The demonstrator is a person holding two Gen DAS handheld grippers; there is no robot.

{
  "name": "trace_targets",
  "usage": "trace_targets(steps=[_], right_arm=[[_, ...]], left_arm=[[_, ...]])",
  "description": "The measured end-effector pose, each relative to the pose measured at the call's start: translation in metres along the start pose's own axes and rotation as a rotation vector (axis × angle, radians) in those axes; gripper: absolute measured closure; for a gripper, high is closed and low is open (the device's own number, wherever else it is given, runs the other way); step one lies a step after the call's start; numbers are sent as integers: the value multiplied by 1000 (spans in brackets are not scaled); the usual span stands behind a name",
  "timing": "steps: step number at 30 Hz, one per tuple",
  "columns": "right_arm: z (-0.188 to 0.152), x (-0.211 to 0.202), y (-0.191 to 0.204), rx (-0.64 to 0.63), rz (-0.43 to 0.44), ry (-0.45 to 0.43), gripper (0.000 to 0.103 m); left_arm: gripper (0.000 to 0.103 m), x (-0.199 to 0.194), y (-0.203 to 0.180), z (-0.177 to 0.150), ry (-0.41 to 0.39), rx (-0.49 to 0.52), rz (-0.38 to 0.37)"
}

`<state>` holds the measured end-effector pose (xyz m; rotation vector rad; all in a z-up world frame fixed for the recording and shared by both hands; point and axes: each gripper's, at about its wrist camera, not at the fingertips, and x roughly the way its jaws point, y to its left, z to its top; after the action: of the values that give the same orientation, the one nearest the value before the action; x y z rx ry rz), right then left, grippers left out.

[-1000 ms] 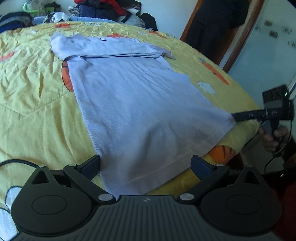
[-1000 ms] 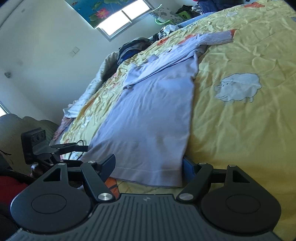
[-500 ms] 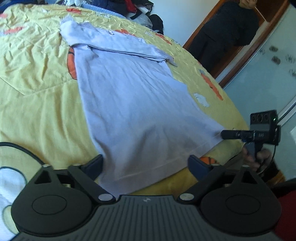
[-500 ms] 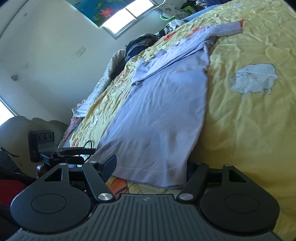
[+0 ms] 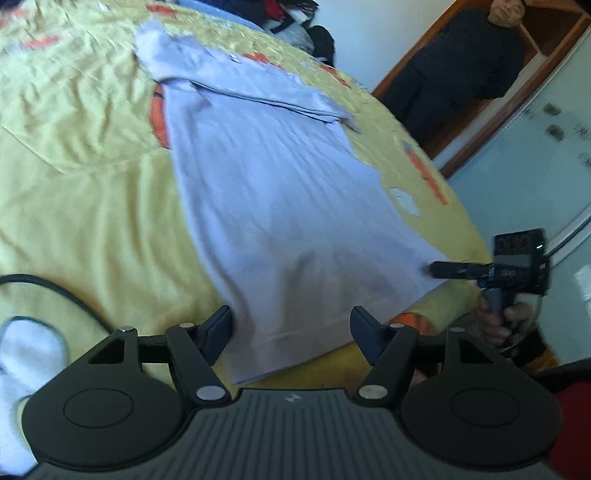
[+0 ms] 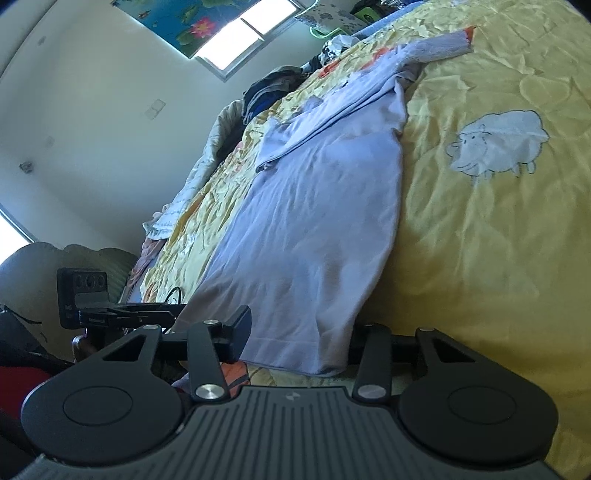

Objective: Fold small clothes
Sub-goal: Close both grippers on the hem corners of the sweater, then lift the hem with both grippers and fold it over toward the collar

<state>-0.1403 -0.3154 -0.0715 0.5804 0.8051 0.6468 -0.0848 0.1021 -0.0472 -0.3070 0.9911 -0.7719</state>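
Note:
A pale lilac shirt [image 5: 280, 206] lies flat on the yellow bedspread [image 5: 74, 184], its sleeves folded across the far end and its hem toward me. My left gripper [image 5: 291, 328] is open, its jaws straddling the hem's near left corner. My right gripper [image 6: 299, 332] is open too, astride the hem's other corner of the shirt [image 6: 317, 236]. The right gripper also shows in the left wrist view [image 5: 439, 269], at the shirt's right hem corner. The left gripper shows in the right wrist view [image 6: 173, 314], at the hem's left corner.
A pile of clothes [image 5: 288, 14] lies at the far end of the bed, also in the right wrist view [image 6: 273, 88]. A person in dark clothes [image 5: 461, 70] stands in a doorway at the right. A black cable [image 5: 55, 291] runs over the bedspread at left.
Both grippers have come closer to the hem corners and sit lower over the bed edge. The shirt has not moved. Both grippers stay open.

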Motion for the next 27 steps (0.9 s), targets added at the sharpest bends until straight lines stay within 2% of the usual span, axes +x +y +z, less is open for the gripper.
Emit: trace_targets(steps=[3,6,7,8,9,10,11,12,13,16,18,23,27], right_arm=[[1,1,0,-5,5,5,52],[2,2,0,-5,8,9,53],[2,2,-1,-3,7,11,54],[2,2,-1,2,3,13,54],[3,2,0,2,-4,15,59],[3,3,2,-3,-32,17,71],[3,3,4,-8,-63,18,77],[2,4,5,-10,-91,19,88],[1,4,4,-7,-113,18,90],[-3,3,3,11,-107,8,90],[-3,4,6,6,-108,6,97],[1,3,16,7,-114,-22,96],[13,2,26,-1,-70,-60,96]], left_arm=[[34,10,1,6,-3,-34,-40],[35,17,-8,8,-11,-2,-25],[38,19,-11,8,-11,10,-12],[65,21,-14,9,-6,17,10],[80,25,-14,9,11,18,43],[93,25,-13,8,14,12,72],[94,25,-10,8,15,-4,71],[95,24,-7,8,15,-24,64],[96,23,-7,8,14,-28,68],[96,22,-15,5,8,18,104],[96,22,-22,5,-2,52,129],[96,12,-34,10,-57,103,152],[96,4,-39,16,-98,113,156]])
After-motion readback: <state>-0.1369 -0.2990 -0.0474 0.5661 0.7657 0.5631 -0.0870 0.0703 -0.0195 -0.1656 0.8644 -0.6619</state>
